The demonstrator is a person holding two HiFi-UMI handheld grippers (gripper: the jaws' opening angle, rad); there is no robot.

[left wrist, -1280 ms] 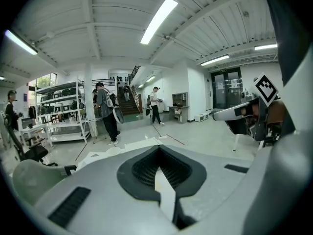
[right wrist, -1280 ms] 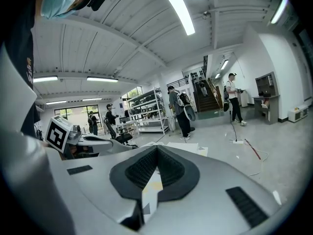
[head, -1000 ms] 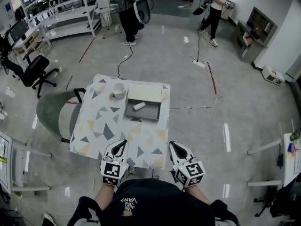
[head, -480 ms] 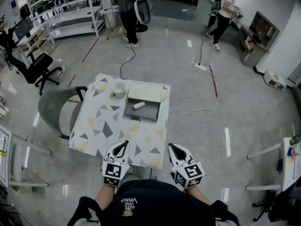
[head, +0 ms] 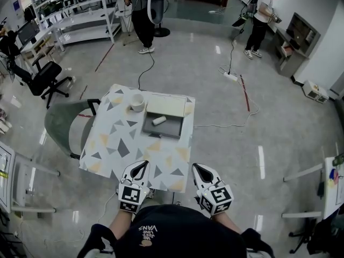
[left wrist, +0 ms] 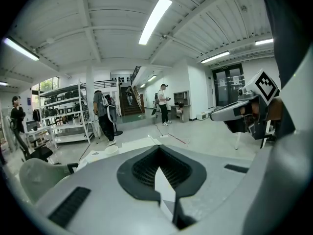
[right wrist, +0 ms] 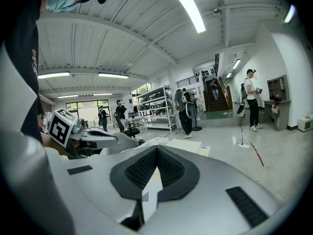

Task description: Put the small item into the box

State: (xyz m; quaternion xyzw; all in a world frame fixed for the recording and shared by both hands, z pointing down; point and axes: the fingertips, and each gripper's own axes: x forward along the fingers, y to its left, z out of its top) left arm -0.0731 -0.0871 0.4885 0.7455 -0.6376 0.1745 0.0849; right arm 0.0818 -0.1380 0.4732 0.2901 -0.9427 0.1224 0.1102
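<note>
A small white cylindrical item (head: 159,121) lies inside the grey box (head: 164,135) on the patterned table (head: 123,144). The box's cream lid (head: 165,106) stands open behind it. My left gripper (head: 141,164) (left wrist: 157,150) hovers at the table's near edge, its jaws together and nothing between them. My right gripper (head: 196,166) (right wrist: 156,149) is beside it at the same edge, also shut and empty. Both are well short of the box. Each gripper view shows the other gripper off to the side.
A white cup (head: 136,102) stands left of the box. A grey-green chair (head: 62,128) is tucked against the table's left side. A cable (head: 141,71) runs over the floor behind the table. Two people (head: 141,9) (head: 262,15) stand far back, near shelves (head: 70,15).
Both grippers stay where they were, shut. The people in the background have walked a little, and the head view has shifted slightly.
</note>
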